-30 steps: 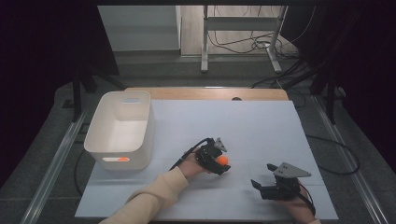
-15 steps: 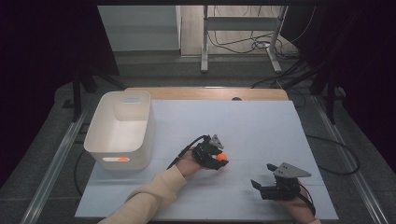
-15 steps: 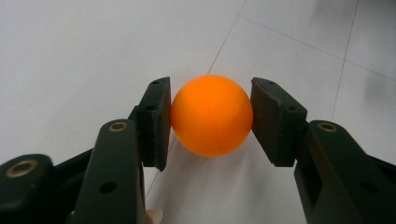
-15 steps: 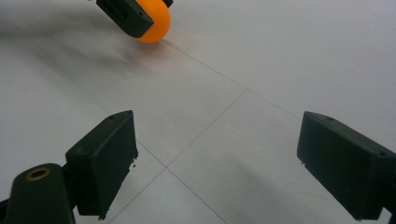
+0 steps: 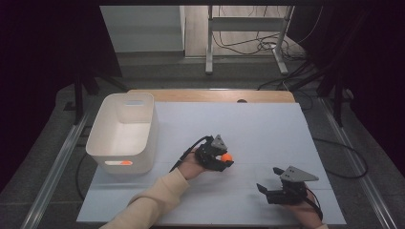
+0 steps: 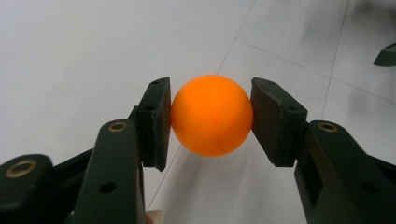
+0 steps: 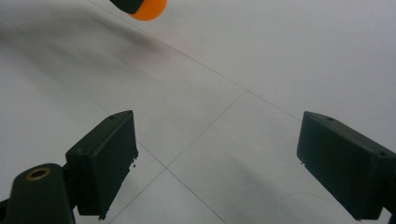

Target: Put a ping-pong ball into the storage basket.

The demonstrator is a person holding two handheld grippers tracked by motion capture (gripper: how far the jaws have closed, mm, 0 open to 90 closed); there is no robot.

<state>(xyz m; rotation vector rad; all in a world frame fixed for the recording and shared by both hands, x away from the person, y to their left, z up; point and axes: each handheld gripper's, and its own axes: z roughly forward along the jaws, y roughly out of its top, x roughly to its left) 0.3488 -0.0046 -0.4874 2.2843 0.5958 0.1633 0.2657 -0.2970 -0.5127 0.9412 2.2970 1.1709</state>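
The left gripper (image 6: 211, 116) clamps a smooth, round orange ball (image 6: 211, 115). The right gripper (image 7: 217, 163) stands wide and holds nothing. White table (image 5: 267, 129) around them lies free.

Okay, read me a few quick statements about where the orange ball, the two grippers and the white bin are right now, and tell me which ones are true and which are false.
1. The left gripper is shut on the orange ball. True.
2. The right gripper also holds a ball. False: its jaws stand wide apart with nothing between them.
3. The white bin sits at the left side of the table. True.
4. The held ball is inside the bin. False: it is out over the white table surface, to the right of the bin.
5. The two grippers touch each other. False: they are apart, the right one nearer the table's front edge.
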